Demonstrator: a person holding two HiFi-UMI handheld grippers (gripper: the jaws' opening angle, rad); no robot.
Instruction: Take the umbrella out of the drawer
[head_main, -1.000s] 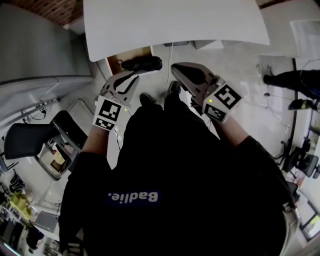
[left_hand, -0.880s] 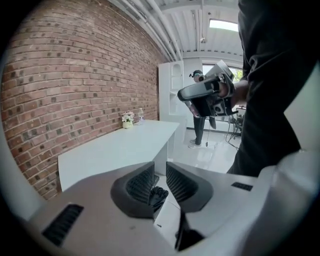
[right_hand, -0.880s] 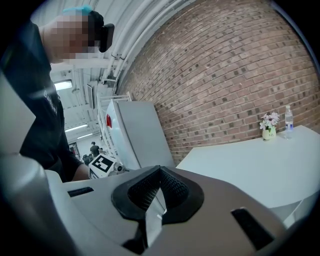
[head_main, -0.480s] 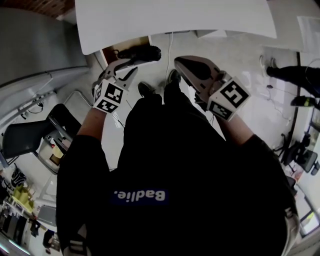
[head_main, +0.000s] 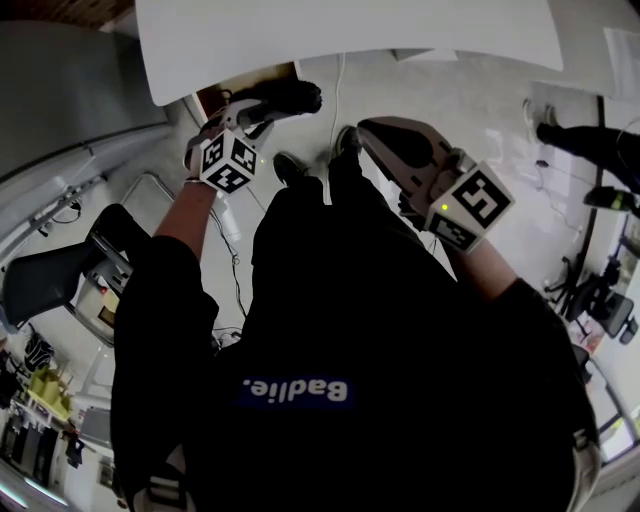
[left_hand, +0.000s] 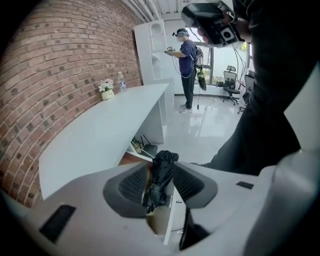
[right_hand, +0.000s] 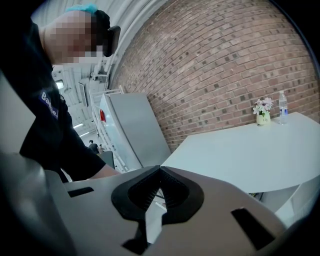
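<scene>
Under the smooth white counter (left_hand: 100, 132), the left gripper (left_hand: 161, 166), jaws just opening, straddles a crumpled black fabric umbrella (left_hand: 159, 192) at twelve o'clock; right gripper (right_hand: 160, 169) pressed together.

L gripper (head_main: 258, 110) low at the open drawer (head_main: 225, 95), under edge of white desktop (head_main: 350, 40). My jaws just been opening; tips right at the black umbrella (head_main: 288, 97) by the drawer. Can't tell from up here if it's betw. them. R gripper (head_main: 365, 128) over pale floor (head_main: 470, 100), apart from drawer. Black chair (head_main: 50, 280) far left.
</scene>
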